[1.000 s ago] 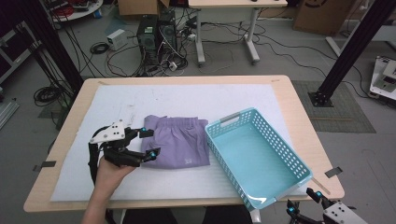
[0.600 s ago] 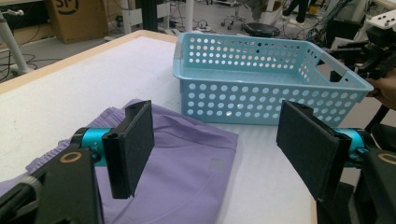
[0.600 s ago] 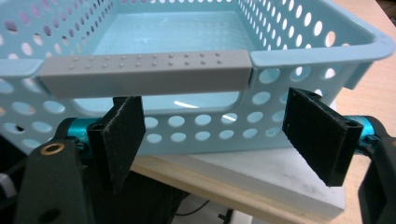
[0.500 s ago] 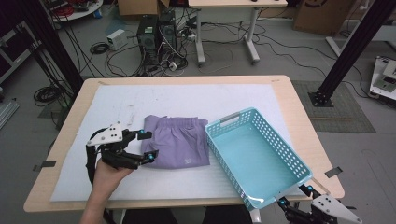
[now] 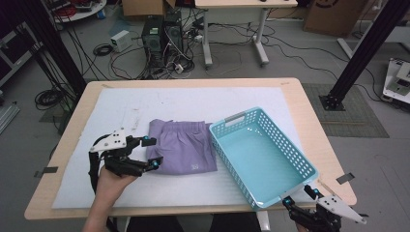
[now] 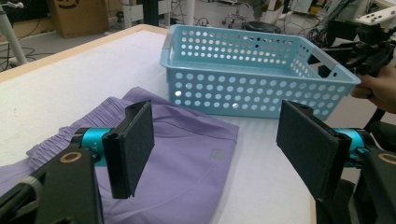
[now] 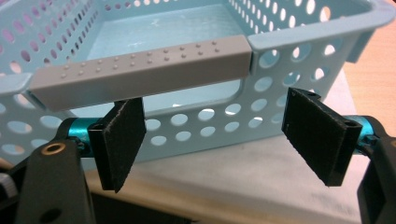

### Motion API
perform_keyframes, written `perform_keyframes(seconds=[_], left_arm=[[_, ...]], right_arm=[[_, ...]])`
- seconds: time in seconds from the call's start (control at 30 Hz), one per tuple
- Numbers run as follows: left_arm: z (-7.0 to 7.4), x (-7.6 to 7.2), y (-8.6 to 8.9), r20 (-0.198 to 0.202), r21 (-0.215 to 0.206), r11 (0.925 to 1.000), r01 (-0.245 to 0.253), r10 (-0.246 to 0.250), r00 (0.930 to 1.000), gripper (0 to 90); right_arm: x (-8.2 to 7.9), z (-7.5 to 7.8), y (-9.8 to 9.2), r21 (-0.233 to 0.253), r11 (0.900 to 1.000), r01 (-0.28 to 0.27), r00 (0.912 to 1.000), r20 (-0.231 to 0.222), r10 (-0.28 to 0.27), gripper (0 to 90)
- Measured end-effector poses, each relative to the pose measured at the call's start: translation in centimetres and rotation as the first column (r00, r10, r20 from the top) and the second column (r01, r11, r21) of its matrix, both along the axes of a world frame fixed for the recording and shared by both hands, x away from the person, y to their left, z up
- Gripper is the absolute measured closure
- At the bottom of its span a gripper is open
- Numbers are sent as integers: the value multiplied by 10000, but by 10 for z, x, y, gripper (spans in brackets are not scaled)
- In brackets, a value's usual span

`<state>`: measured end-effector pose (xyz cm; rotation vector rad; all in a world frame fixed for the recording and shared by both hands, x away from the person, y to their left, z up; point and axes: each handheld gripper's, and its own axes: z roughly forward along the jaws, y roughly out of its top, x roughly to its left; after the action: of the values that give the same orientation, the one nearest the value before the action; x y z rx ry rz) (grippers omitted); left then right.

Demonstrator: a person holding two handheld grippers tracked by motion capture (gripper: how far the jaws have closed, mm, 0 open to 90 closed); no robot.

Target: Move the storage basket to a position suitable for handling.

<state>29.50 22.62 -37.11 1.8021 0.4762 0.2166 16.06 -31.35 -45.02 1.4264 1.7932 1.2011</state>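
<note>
A folded purple garment (image 5: 182, 152) lies flat on the white mat, its right edge close to a light blue perforated basket (image 5: 261, 154). My left gripper (image 5: 152, 152) is open at the garment's left edge, one jaw over the cloth, the other just off its near corner. From the left gripper view the garment (image 6: 187, 158) spreads under and between the jaws, with the basket (image 6: 243, 88) beyond. My right gripper (image 5: 300, 196) is open at the basket's near end. Its own view has the basket's grey handle (image 7: 140, 74) just above and ahead of the spread jaws.
The white mat (image 5: 121, 111) covers most of the wooden table (image 5: 309, 121). The basket's near end overhangs the mat towards the table's front edge. Beyond the table are a computer tower (image 5: 159, 34), cables, a desk and black stand legs.
My right gripper has come up from the bottom edge to the basket's near end. My left gripper has shifted a little to the right, onto the garment's left edge.
</note>
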Motion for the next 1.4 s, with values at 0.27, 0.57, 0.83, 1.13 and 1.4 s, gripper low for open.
perform_keyframes(seconds=[0.27,0.57,0.83,1.13,1.4], left_arm=[[-5,3,-3,-160,46,10000,8,-7,9999,276],[-20,21,-42,-611,521,9969,588,-556,9966,276],[-37,38,-91,-703,981,9894,1066,-1000,9925,276],[-53,66,-133,-1046,931,9874,1281,-1183,9875,278],[-58,87,-164,-1599,1528,9799,1283,-1036,9817,289]], right_arm=[[10,-1,4,130,9999,32,9999,129,-34,269],[-16,4,12,24,9988,-490,9951,859,486,254],[-3,0,-3,303,9992,-252,9989,407,239,222],[8,-2,-3,284,9978,-593,9980,237,586,224],[15,-2,2,229,9966,-791,9969,57,790,237]])
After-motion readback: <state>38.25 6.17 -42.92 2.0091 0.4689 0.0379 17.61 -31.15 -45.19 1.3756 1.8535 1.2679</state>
